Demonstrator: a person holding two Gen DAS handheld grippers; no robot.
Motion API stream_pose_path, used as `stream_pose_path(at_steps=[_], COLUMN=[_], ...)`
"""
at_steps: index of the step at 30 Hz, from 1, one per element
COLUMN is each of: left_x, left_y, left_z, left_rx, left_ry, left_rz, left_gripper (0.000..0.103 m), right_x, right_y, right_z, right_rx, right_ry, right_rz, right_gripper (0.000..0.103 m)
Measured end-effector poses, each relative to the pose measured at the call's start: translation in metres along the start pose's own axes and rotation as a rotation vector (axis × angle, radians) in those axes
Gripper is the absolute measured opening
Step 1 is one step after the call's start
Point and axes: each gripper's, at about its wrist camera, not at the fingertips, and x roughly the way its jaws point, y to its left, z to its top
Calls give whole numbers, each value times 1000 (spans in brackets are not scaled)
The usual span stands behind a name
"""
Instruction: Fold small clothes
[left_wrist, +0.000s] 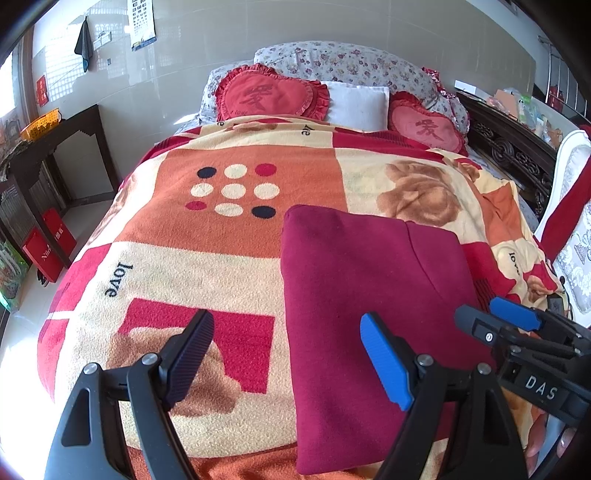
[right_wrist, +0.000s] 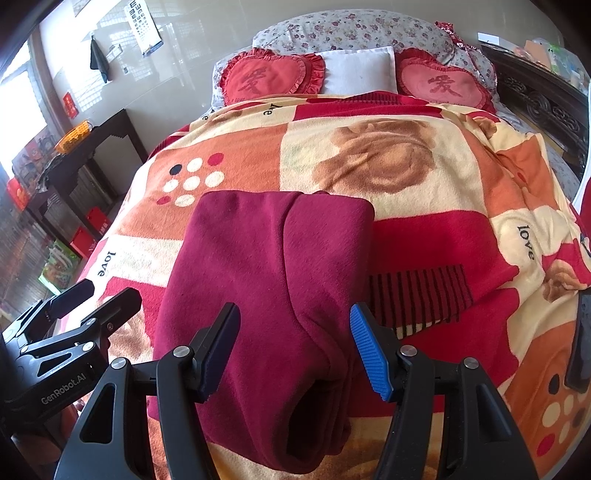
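A dark red garment (left_wrist: 369, 295) lies folded into a long rectangle on the patterned blanket (left_wrist: 207, 236) of a bed; it also shows in the right wrist view (right_wrist: 266, 280), with an open sleeve or leg end near the camera. My left gripper (left_wrist: 291, 354) is open and empty, above the garment's left edge. My right gripper (right_wrist: 295, 350) is open and empty, straddling the garment's near end. The right gripper shows in the left wrist view (left_wrist: 491, 317), and the left gripper shows in the right wrist view (right_wrist: 96, 295).
Two red heart cushions (left_wrist: 266, 92) and a white pillow (left_wrist: 358, 103) lie at the head of the bed. A dark side table (left_wrist: 55, 147) with a yellow basket (left_wrist: 40, 123) stands at the left. A carved dark bed rail (left_wrist: 517, 147) runs along the right.
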Motion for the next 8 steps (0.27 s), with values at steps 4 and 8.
stream_pose_path(at_steps=[4,8], left_x=[-5,-8], left_y=[-4,-8], left_z=[-2,-1], left_rx=[22,39], left_ry=[-38,-48], left_rz=[-8,-4], left_gripper=[85,85], right_x=[1,1], right_y=[0,0], right_z=[-1,-1], right_rx=[2,2], right_ry=[3,1], right_rz=[0,0], right_gripper=[43,43])
